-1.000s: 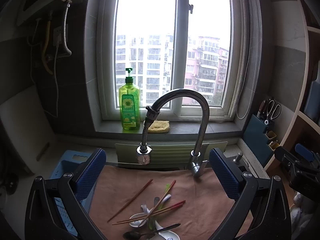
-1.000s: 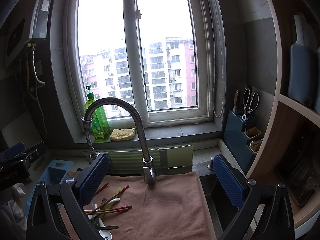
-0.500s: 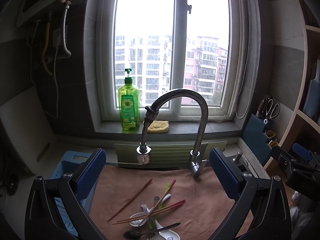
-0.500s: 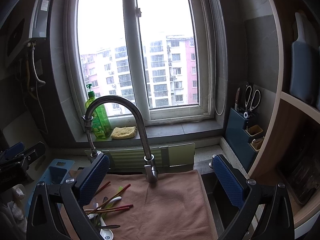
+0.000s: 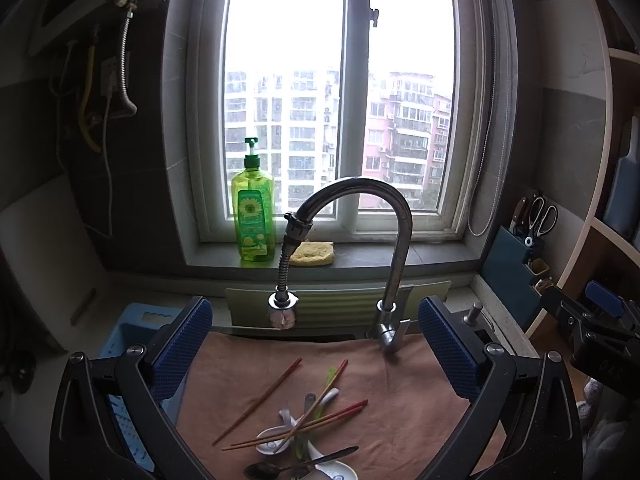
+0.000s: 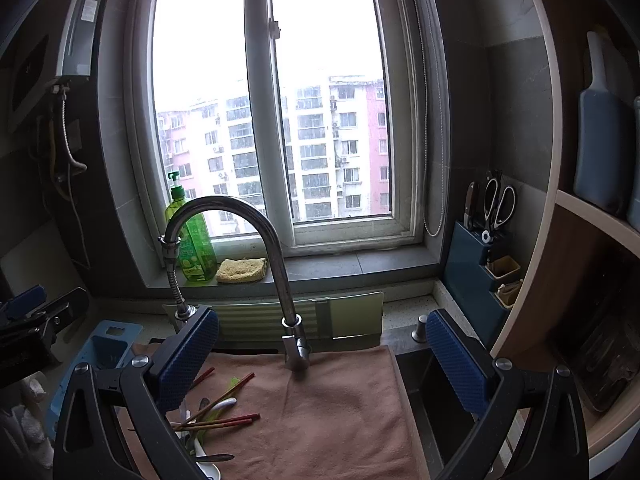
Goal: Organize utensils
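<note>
Your counter (image 5: 498, 334) carries a brown towel (image 5: 400, 408) spread under the faucet. On the towel's near left lies a loose pile: reddish chopsticks (image 5: 320, 420) crossing white ceramic spoons (image 5: 272, 442), a metal spoon (image 5: 280, 469) and a green utensil (image 5: 330, 376). A blue basket (image 5: 132, 332) sits left of the towel.

Not much legible here. A sunflower picture is shown on the label of the green soap bottle (image 5: 253, 216), far beyond the left finger, but its lettering can't be made out. Faint embossed characters on the right gripper (image 5: 612, 368) body stay unreadable too.
</note>
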Tool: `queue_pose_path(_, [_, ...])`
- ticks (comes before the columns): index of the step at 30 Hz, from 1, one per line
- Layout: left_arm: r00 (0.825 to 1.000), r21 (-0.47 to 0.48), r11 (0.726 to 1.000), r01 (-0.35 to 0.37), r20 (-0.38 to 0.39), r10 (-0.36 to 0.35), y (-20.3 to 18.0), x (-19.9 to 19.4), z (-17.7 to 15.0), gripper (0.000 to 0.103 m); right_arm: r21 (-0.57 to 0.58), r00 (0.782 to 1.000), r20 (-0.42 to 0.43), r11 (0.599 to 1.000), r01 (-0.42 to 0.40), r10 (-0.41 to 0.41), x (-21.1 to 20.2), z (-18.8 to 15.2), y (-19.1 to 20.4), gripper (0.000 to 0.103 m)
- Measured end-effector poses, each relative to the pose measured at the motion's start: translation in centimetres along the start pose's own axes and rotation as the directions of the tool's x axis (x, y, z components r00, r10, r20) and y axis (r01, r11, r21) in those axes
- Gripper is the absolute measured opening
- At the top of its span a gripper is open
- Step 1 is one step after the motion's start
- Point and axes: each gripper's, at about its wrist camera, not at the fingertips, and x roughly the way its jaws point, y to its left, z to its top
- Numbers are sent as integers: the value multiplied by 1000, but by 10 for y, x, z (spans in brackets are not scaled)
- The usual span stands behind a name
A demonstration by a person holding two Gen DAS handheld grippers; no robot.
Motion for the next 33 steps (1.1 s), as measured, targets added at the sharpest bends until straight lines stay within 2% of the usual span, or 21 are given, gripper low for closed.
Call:
queue_pose_path(3, [1000, 2, 1000, 5, -2, -5, 0, 1, 1, 103, 14, 1000, -8, 1000, -21, 21, 2, 1, -2, 103])
queue_pose_path(14, [1000, -5, 1000, 17, -13, -18, 2, 3, 0, 103, 16, 1000, -14, 1000, -9, 9, 3, 0, -2, 103])
queue_pose_path(22, [999, -7, 1000, -2, -35, 2, 7, 6, -6, 102, 14, 1000, -29, 1000, 2, -1, 6, -3, -2, 103])
queue_pose_path(27, [996, -46, 999, 29, -88, -33, 23, 14, -14, 103, 12, 999, -48, 1000, -20, 20, 12, -9, -4, 103])
queue_pose_path(33, [990, -98, 995, -20, -137, 7, 55, 24, -33, 102, 25, 994, -87, 998, -64, 66, 24, -22, -5, 103])
